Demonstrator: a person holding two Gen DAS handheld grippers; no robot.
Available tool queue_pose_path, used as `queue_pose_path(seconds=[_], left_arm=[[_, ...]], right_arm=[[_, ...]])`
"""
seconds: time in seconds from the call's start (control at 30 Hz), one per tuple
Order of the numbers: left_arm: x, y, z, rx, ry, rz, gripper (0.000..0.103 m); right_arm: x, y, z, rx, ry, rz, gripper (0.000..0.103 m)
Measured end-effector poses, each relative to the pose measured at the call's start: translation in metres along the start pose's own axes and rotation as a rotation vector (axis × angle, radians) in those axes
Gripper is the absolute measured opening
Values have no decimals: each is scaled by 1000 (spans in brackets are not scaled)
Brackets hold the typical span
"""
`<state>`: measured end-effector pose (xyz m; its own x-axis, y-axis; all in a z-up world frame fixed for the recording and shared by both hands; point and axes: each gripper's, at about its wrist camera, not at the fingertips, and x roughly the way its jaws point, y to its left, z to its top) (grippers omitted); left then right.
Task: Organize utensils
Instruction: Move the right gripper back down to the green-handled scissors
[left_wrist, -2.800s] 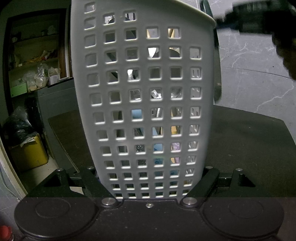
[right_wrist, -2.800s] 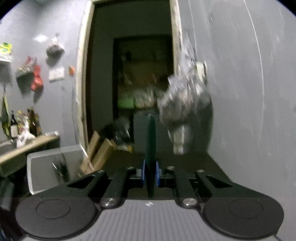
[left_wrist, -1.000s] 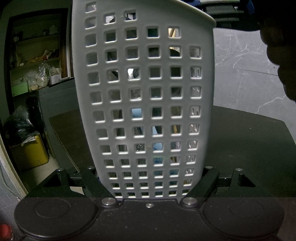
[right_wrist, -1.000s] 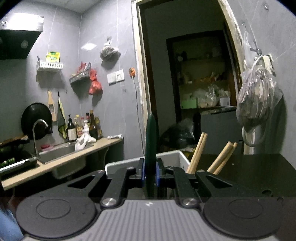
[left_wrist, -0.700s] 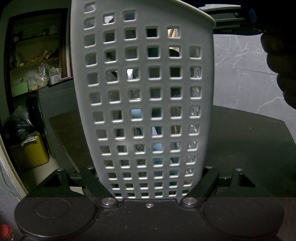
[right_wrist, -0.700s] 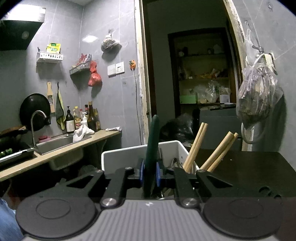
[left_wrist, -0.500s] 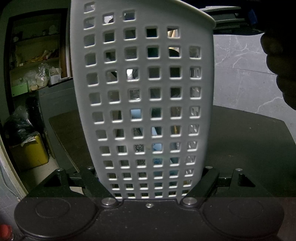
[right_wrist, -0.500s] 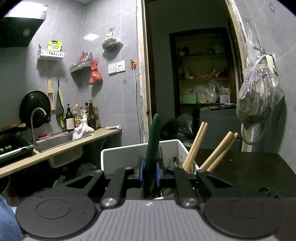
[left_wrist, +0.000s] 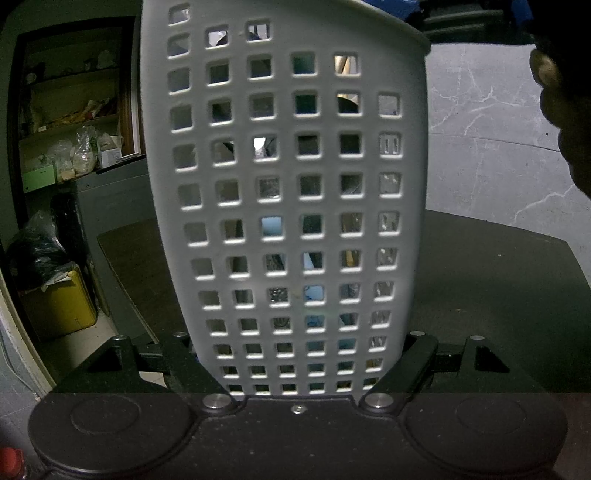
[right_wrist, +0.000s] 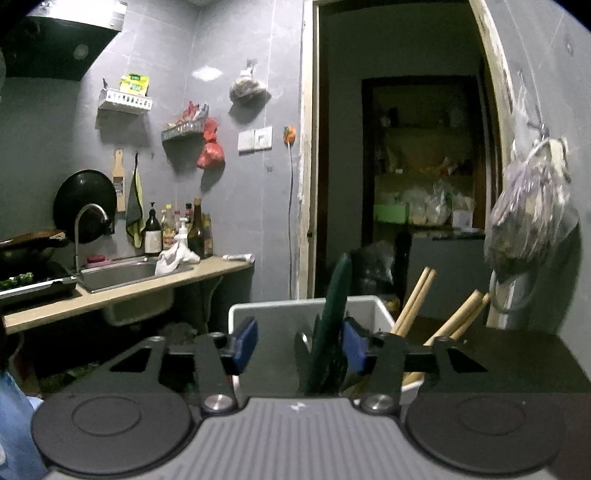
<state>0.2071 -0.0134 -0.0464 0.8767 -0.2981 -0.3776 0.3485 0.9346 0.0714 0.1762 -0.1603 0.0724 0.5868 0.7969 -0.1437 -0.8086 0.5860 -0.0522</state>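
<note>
Now a dark-green handle (right_wrist: 328, 325) leans in the white perforated basket (left_wrist: 288, 192).

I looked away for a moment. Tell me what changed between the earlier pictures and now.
The right hand-held gripper has just been opening, letting go of the dark green utensil, which now leans in the white basket. The left hand-held gripper stays clamped on the basket, unmoved.

Your left wrist camera presses close against the perforated basket (left_wrist: 288, 206) at twelve o'clock; your right looks level over its rim (right_wrist: 306, 306); both share it.
</note>
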Motion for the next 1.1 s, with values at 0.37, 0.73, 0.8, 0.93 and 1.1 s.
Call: queue_pose_path(seconds=[0.37, 0.73, 0.8, 0.93, 1.1], left_arm=[[-1, 0, 0, -2, 0, -1, 82], [-1, 0, -1, -3, 0, -1, 82], [-1, 0, -1, -4, 0, -1, 82], [-1, 0, -1, -4, 0, -2, 82], [-1, 0, 0, -3, 0, -4, 82]], right_arm=[[-47, -54, 15, 86, -250, -84, 103], [-16, -173, -30, 511, -6, -495, 103], [-7, -188, -42, 551, 56, -507, 103], [24, -214, -58, 610, 187, -528, 103], [55, -231, -70, 664, 265, -518, 103]])
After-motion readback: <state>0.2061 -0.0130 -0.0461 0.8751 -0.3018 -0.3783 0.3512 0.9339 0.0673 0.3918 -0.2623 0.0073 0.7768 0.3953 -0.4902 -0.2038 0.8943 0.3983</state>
